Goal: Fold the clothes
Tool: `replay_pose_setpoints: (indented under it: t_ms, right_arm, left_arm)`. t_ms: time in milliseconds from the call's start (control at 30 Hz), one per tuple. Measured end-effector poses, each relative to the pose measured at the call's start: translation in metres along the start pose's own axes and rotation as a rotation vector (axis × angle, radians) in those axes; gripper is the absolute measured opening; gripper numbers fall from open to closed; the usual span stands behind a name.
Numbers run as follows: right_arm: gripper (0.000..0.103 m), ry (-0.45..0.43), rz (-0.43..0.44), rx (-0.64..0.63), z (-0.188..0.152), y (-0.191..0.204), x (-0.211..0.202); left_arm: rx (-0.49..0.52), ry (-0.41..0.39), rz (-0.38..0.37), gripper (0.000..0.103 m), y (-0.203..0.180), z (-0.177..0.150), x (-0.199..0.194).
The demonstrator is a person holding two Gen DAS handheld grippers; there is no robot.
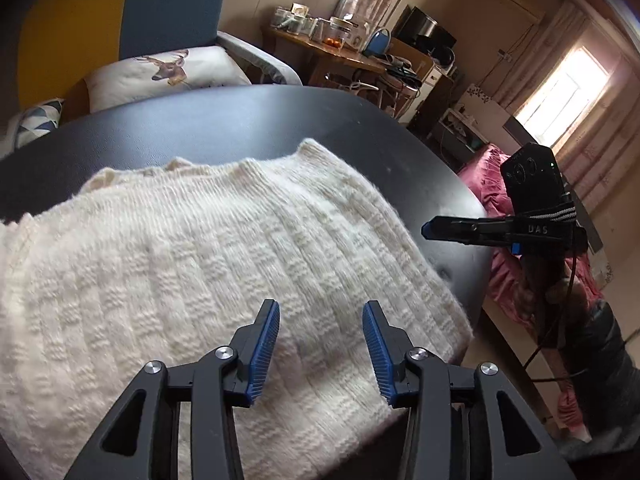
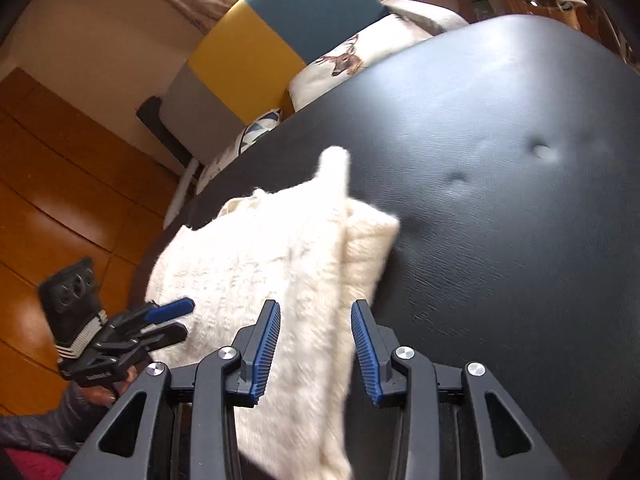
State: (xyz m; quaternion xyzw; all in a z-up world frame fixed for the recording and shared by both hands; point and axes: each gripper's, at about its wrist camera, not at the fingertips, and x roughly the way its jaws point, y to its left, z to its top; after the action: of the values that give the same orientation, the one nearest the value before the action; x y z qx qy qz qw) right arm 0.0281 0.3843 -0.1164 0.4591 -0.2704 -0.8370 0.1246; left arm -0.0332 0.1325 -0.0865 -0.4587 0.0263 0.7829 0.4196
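Observation:
A cream knit sweater [image 1: 208, 280] lies folded on the black padded table [image 1: 240, 120]. My left gripper [image 1: 321, 306] hovers over the sweater's near right part, open, its blue pads apart with nothing pinched. In the left wrist view my right gripper [image 1: 430, 232] hangs beyond the sweater's right edge, seen side-on, with no cloth on it. In the right wrist view, my right gripper [image 2: 315, 305] is open above the sweater [image 2: 256, 264], whose blurred folded edge shows in the gap between the fingers. My left gripper [image 2: 182, 318] appears at the left, open.
A blue and yellow sofa [image 1: 120, 12] with a deer cushion [image 1: 168, 72] stands behind the table. A cluttered wooden desk [image 1: 340, 52] is at the back. Pink bedding [image 1: 492, 200] lies past the table's right edge. Wooden floor [image 2: 60, 200] shows on the left.

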Motion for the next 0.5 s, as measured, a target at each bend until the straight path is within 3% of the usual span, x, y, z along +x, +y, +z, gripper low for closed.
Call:
replay_pose_setpoints:
  t_ms: [67, 133, 233, 333, 400, 500]
  right_arm:
    - [0.037, 0.015, -0.117, -0.126, 0.000, 0.020, 0.018]
    - [0.018, 0.005, -0.253, -0.257, -0.003, 0.041, 0.025]
    - [0.011, -0.007, -0.487, -0.423, -0.009, 0.066, 0.024]
    - [0.007, 0.136, -0.648, -0.407, -0.015, 0.025, 0.046]
    - [0.007, 0.083, -0.604, -0.356, -0.017, 0.011, 0.038]
    - [0.007, -0.003, -0.606, -0.316, -0.018, 0.010, 0.022]
  left_arm:
    - [0.006, -0.023, 0.042, 0.045, 0.011, 0.007, -0.003]
    - [0.001, -0.044, 0.086, 0.046, 0.022, 0.010, -0.002]
    - [0.010, -0.046, 0.218, 0.049, 0.039, 0.011, 0.005]
    - [-0.052, 0.029, 0.235, 0.049, 0.057, 0.001, 0.023]
    - [-0.070, -0.005, 0.241, 0.049, 0.058, -0.011, 0.028]
    - [-0.141, -0.034, 0.219, 0.050, 0.056, -0.017, 0.030]
